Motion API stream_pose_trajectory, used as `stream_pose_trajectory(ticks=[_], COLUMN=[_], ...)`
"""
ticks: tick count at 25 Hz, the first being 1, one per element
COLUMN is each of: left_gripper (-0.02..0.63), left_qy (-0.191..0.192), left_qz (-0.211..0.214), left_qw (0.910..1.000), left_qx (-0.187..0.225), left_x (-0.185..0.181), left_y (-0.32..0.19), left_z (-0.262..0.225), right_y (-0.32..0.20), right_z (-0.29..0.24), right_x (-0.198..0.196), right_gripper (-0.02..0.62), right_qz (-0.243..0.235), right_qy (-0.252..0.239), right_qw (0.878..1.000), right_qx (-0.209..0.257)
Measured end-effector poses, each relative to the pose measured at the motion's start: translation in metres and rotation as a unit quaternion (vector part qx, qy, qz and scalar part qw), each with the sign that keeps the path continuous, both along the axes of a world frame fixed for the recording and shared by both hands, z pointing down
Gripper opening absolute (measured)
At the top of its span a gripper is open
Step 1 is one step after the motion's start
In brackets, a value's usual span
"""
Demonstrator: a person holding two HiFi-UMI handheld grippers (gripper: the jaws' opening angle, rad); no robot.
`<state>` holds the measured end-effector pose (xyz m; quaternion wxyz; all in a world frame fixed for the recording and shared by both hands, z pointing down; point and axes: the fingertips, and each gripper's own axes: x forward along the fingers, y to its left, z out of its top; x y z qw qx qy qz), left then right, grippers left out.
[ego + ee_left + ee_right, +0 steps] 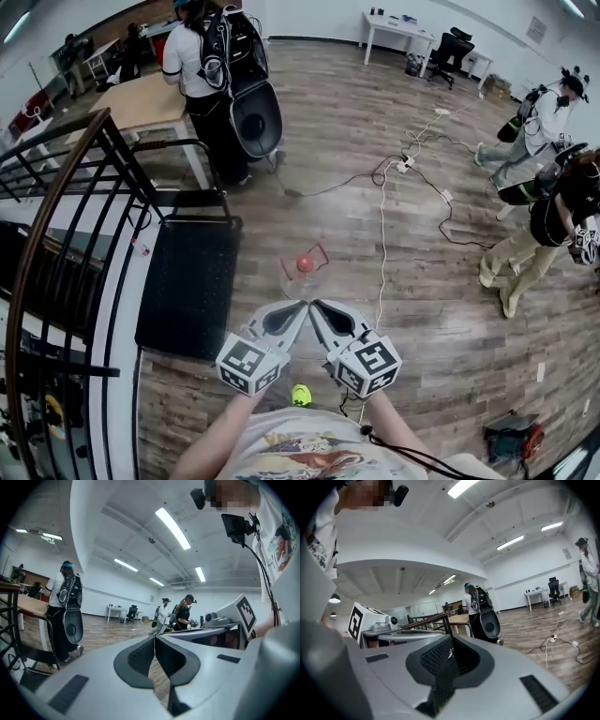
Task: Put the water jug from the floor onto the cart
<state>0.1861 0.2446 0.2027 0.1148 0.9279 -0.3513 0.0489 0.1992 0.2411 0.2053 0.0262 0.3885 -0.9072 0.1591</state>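
1. Two empty grippers. The left hand-held gripper (299, 309) has its jaws pressed together with nothing between them. The right hand-held gripper (319, 307) is the same, jaws together. The two tips nearly meet, held above the floor (403, 309).
2. Jug (302, 274) stands upright on the floor just ahead of both tips, untouched. It has a clear body, a red cap (305, 264) and a red handle (320, 251) at the top.
3. Cart (187, 291) is near the jug's left, its black deck bare.
4. Handling (judged): the fill level is unreadable. If full, the jug is heavy and sloshes. The clear wall is likely smooth, slippery and a bit flexible. The best hold is probably the handle or the neck under the cap, with the other gripper steadying the body. Jaws must spread first.
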Motion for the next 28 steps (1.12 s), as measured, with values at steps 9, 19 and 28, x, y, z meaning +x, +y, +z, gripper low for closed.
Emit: stream_pose_trajectory(ticks=[9, 19, 28], left_gripper=[0.014, 0.014, 0.014], left_qy=[-0.015, -0.015, -0.017], left_qz=[0.035, 0.075, 0.094], left_qw=[0.9993, 0.9971, 0.9954], left_qx=[0.003, -0.007, -0.002], left_x=[-0.007, -0.027, -0.042], left_y=[-0.056, -0.125, -0.176], left_z=[-0.002, 0.003, 0.008], right_y=[-0.057, -0.127, -0.178], right_z=[-0.004, -0.001, 0.002], right_x=[-0.007, -0.028, -0.042], right_gripper=[0.031, 0.031, 0.031], right_qz=[0.034, 0.063, 0.077], right_qy=[0.009, 0.032, 0.049], right_qw=[0.999, 0.997, 0.996], right_qx=[-0.004, -0.015, -0.014])
